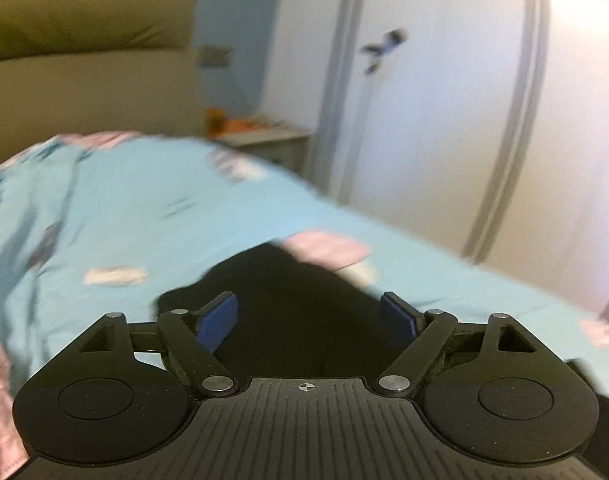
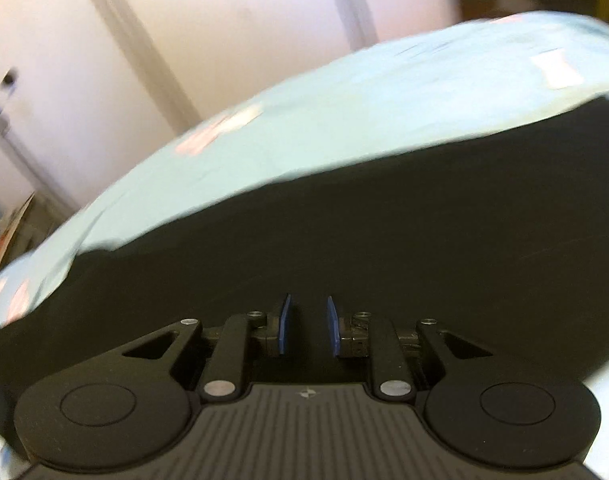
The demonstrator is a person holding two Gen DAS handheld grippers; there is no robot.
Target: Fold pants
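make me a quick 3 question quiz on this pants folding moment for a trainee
1. True or false: the left gripper is clamped on the black pants.
2. What do the pants lie on? A) a wooden table B) a light blue bedspread with pink patches C) a bare floor
3. Fill in: in the right wrist view, the right gripper shows a ____ gap between its blue pads.

Key:
1. False. Its jaws stand wide apart, with the dark cloth lying beyond and below them.
2. B
3. Narrow. The pads are apart and nothing is seen pinched between them; the pants spread out ahead.
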